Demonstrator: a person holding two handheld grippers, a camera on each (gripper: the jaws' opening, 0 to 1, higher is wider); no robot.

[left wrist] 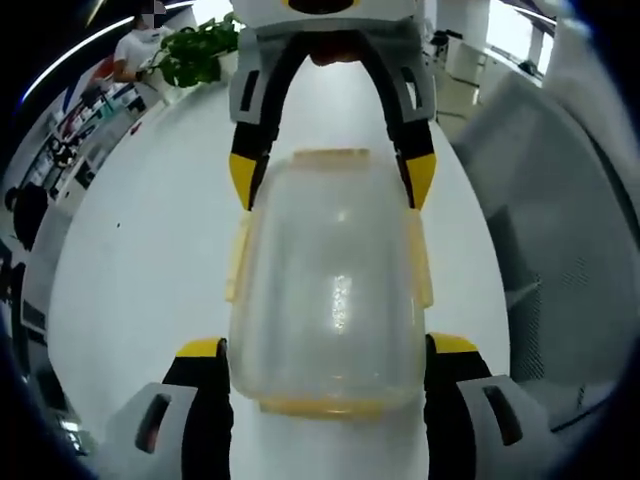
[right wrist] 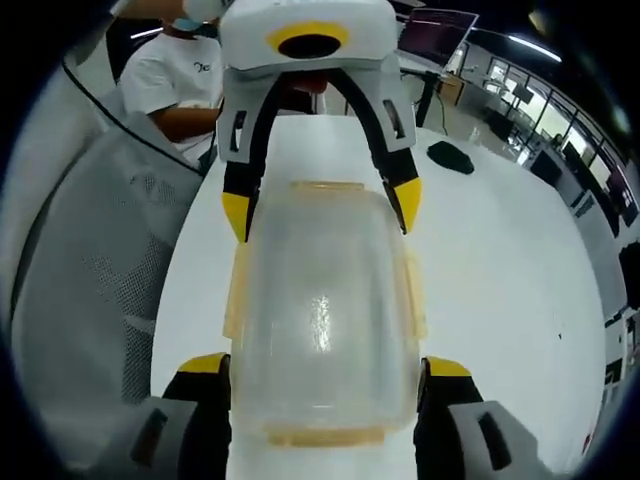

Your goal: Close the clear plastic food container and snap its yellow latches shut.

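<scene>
Straddling opposite ends of the clear container [left wrist: 330, 300], the left gripper [left wrist: 327, 352] and right gripper [right wrist: 325, 368] stand spread wide, jaws flanking its walls; it sits lid-down on the white table [left wrist: 150, 260], yellow latches [left wrist: 420, 258] hanging loose.

Opposed close views, shared container [left wrist: 330, 300] between.

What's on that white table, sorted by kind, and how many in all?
Clear containers with yellow latches: 1, the container
Hand-held tools: 2, the left tool and the right tool
Dark items lying on the table: 1, the dark item
Total: 4
</scene>
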